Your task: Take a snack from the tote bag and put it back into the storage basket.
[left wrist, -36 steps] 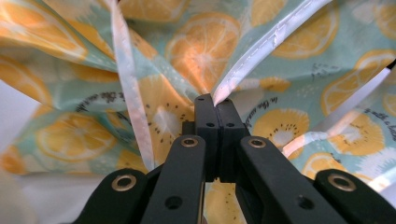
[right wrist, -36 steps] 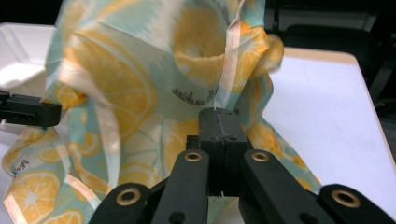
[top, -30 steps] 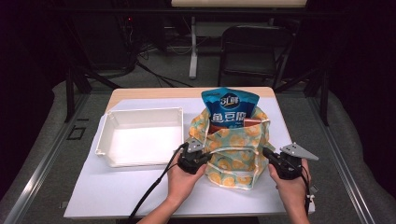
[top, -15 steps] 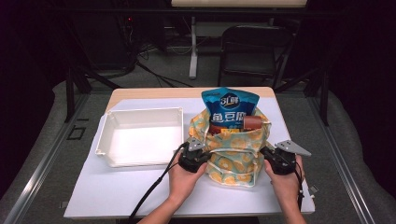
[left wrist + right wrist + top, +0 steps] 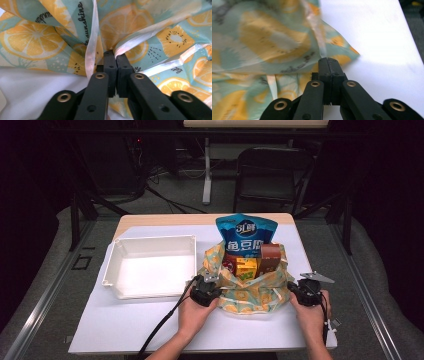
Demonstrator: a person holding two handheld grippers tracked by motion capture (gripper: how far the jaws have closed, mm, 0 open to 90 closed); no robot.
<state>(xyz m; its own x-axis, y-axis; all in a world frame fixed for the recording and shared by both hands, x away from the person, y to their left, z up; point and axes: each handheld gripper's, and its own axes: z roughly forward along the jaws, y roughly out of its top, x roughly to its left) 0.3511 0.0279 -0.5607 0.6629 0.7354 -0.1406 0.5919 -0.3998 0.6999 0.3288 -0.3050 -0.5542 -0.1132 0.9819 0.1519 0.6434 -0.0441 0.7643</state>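
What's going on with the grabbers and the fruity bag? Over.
Left gripper shut on bag edge. Right gripper shut on the bag's other side. Snacks sticking out the top. Tray beside it, not blocking.

White tray (image 5: 150, 265) blocks left; table (image 5: 130, 330) front open

Black two-jaw left gripper (image 5: 115, 56), brass-ringed screw holes behind jaws, black cable trailing, right gripper (image 5: 329, 62) topped by grey three-cornered plate

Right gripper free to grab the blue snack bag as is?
Probably not: the right gripper is shut on the fruit-print bag, at its near right edge. The blue snack bag stands uncovered at the back, but the gripper must let go first.
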